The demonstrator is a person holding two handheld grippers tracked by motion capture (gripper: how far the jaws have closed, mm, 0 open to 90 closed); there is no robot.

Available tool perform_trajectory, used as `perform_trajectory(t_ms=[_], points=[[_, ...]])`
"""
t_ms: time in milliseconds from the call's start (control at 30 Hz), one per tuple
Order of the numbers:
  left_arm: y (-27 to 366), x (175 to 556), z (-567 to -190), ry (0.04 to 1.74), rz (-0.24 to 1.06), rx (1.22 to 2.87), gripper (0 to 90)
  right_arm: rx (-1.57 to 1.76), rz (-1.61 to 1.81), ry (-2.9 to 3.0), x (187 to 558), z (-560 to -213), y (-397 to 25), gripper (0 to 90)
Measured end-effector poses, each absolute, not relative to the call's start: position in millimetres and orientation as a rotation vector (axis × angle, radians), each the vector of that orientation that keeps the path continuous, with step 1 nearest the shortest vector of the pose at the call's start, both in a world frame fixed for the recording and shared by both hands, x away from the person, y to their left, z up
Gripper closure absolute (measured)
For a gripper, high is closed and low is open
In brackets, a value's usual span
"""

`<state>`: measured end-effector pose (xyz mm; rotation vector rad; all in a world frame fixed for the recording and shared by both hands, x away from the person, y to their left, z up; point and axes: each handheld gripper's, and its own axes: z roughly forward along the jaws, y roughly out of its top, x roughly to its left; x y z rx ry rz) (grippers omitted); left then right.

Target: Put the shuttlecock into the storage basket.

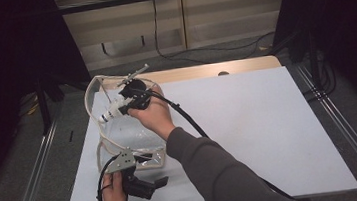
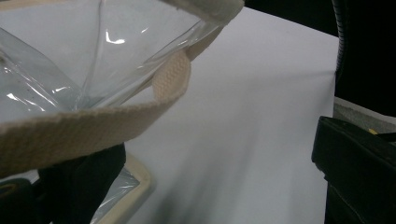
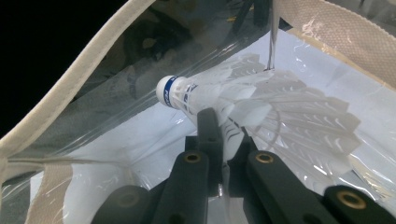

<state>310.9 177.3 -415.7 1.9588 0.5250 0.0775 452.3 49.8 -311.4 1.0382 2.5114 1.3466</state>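
Note:
A clear plastic bag (image 1: pixel 120 139) with beige fabric trim (image 3: pixel 60 107) lies open at the left of the white table (image 1: pixel 249 123). My right gripper (image 1: pixel 127 105) is shut on the feathers of a white shuttlecock (image 1: pixel 109 114) inside the bag's mouth. The shuttlecock (image 3: pixel 187 93) has a white cork tip with a blue band and points away from the jaws of the right gripper (image 3: pixel 224 140). My left gripper (image 1: pixel 140 161) sits at the bag's near edge. In the left gripper view its jaws stand wide apart, left gripper (image 2: pixel 210 186) open, with the beige trim (image 2: pixel 70 130) draped over the left jaw.
A thin grey metal piece (image 1: pixel 133 75) sticks up at the bag's far rim. The wooden table edge (image 1: pixel 243 66) shows behind the white surface. A black cable (image 1: pixel 189 122) trails from the right gripper across the table. Metal rails run along both sides.

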Motion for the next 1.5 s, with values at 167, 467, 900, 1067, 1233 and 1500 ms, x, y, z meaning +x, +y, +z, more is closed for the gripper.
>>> perform_trajectory(t_ms=[167, 467, 900, 1067, 1233, 1500], points=[[177.3, 310.8, -415.5, 0.529, 0.078, 1.956, 3.0, 1.030, 1.334, 2.507, 453.1, -312.0, 53.1, 88.5], [177.4, 311.1, -415.8, 0.522, 0.083, 1.961, 3.0, 1.012, 1.295, 2.505, 456.0, -318.2, 56.9, 88.5], [176.6, 310.6, -416.1, 0.525, 0.081, 1.956, 3.0, 0.999, 1.281, 2.496, 457.3, -320.9, 60.5, 88.5], [176.0, 310.2, -416.4, 0.528, 0.079, 1.955, 3.0, 1.003, 1.285, 2.495, 455.5, -319.0, 61.0, 88.5], [176.0, 310.1, -416.3, 0.528, 0.079, 1.955, 2.9, 1.008, 1.298, 2.494, 455.6, -320.0, 62.4, 88.5], [176.2, 310.2, -416.2, 0.527, 0.080, 1.954, 2.9, 1.004, 1.280, 2.499, 457.6, -324.2, 64.2, 88.5]])
